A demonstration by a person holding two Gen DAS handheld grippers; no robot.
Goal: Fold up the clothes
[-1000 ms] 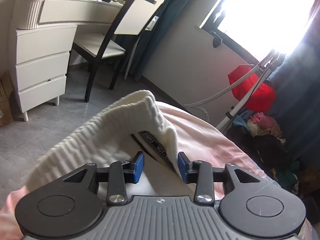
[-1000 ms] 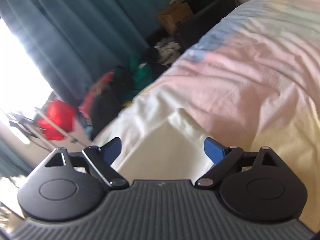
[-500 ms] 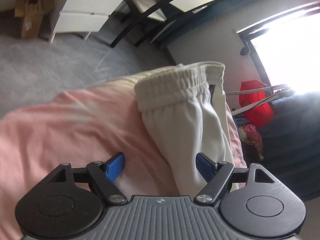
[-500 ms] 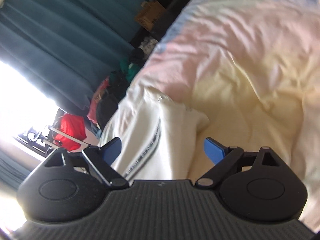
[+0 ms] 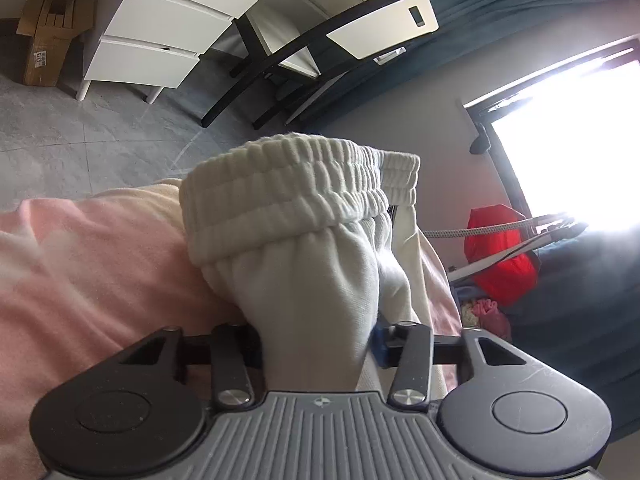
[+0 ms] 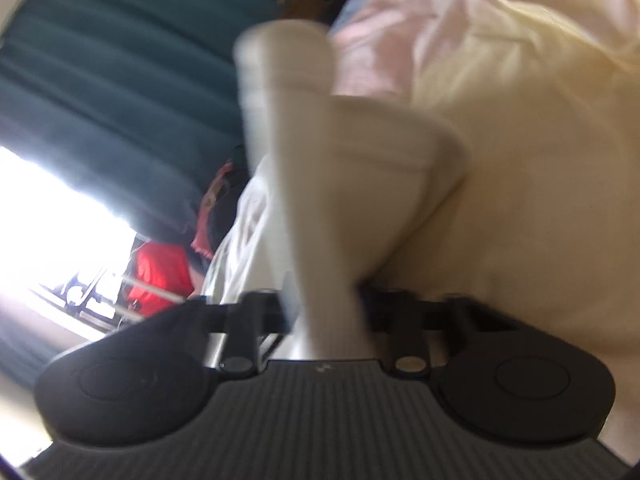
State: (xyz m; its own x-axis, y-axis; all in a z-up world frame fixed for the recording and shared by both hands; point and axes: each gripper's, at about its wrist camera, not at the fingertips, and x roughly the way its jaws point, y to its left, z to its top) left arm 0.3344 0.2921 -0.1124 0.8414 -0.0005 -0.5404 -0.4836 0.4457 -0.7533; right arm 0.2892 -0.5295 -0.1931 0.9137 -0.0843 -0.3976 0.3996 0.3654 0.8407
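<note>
White trousers clamped by left gripper below waistband, right gripper clamped on them too (picture blurred), bed cover underneath.

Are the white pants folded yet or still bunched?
Bunched: the white pants are gathered between the left claw, waistband crumpled, not flat.

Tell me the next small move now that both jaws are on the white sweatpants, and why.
Probably lift both ends together and carry them over the bed. The left gripper pinches the white sweatpants just below the waistband, the right gripper pinches another bunched part, so the cloth should hang free.
</note>
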